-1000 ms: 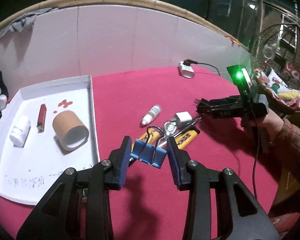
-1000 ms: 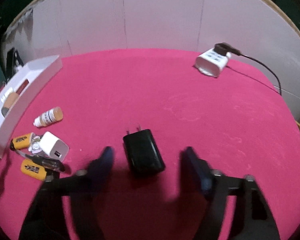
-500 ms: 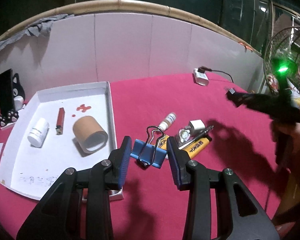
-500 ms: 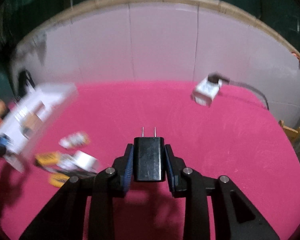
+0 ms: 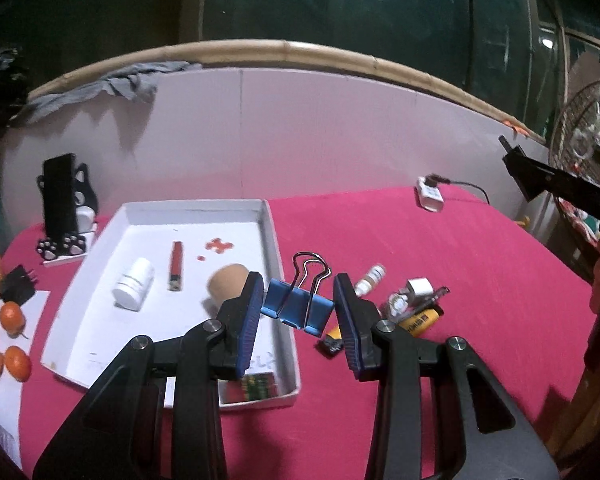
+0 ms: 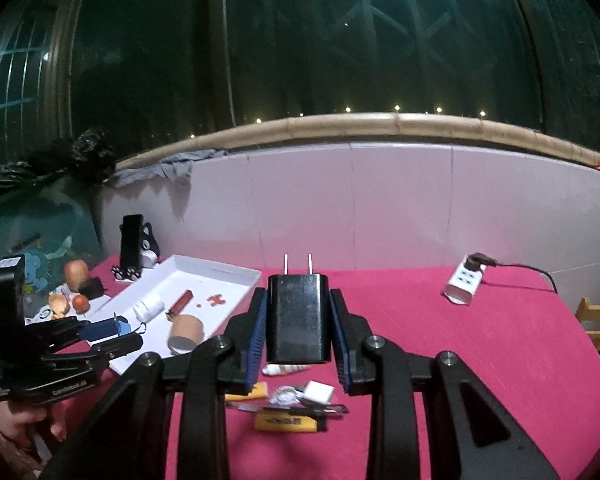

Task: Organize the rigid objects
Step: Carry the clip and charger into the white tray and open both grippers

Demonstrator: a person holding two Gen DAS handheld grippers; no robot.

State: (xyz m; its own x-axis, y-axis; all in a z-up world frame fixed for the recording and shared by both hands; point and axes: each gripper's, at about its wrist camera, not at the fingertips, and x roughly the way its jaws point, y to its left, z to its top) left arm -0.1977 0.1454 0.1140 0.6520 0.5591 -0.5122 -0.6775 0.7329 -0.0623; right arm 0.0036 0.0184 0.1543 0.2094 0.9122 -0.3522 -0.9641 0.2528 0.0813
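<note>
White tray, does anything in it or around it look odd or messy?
Yes. The white tray has small red smears on its floor near the far wall, like a stain or spill, beside the red lighter. The cardboard roll lies tipped on its side.

Each black tool (image 5: 298, 312) has blue-padded fingers (image 5: 249, 320) and silver screws.

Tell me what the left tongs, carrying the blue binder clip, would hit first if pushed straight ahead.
Probably the white tray's right wall, or the cardboard tube just inside it; depth is uncertain. The left tongs point down across it.
</note>
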